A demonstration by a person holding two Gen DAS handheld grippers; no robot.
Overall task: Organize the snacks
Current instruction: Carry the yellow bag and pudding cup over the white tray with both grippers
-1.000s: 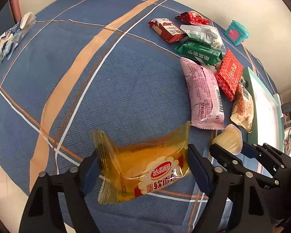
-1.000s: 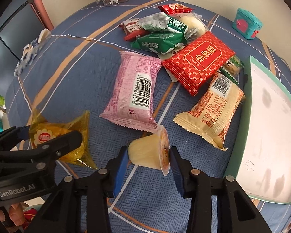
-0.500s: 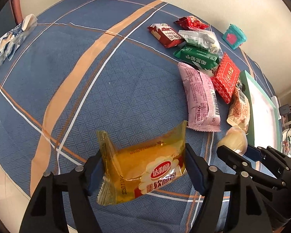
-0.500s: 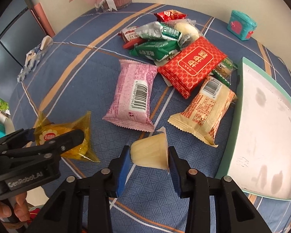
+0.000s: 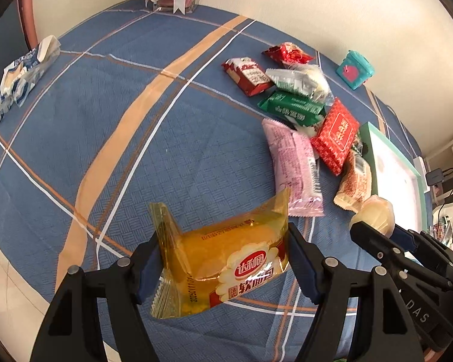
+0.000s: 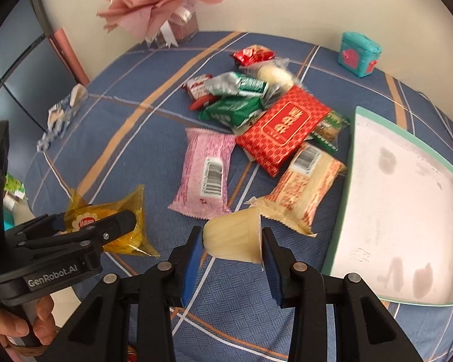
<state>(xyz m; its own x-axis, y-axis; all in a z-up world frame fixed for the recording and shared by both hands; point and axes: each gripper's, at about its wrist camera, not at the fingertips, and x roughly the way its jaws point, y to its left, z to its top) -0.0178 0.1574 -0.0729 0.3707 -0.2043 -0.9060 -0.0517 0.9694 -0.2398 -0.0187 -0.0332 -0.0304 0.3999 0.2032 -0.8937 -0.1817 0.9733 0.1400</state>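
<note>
L gripper (image 5: 223, 259) clamps yellow cake pack (image 5: 226, 259), R gripper (image 6: 232, 241) clamps jelly cup (image 6: 234, 238); lift both over tray (image 6: 347, 199) rim, release low

blue plaid tablecloth (image 6: 154, 138), snack packets heaped (image 6: 284, 123), teal tray (image 6: 351, 181), bouquet (image 6: 154, 6), teal box (image 6: 359, 54)

Each black hand-held gripper (image 6: 231, 249) has blue pads (image 6: 191, 259), silver screws and "GenRobot.AI" lettering.

Bare tray (image 6: 404, 199) right — snack pile (image 6: 274, 126) crowding its left rim
</note>
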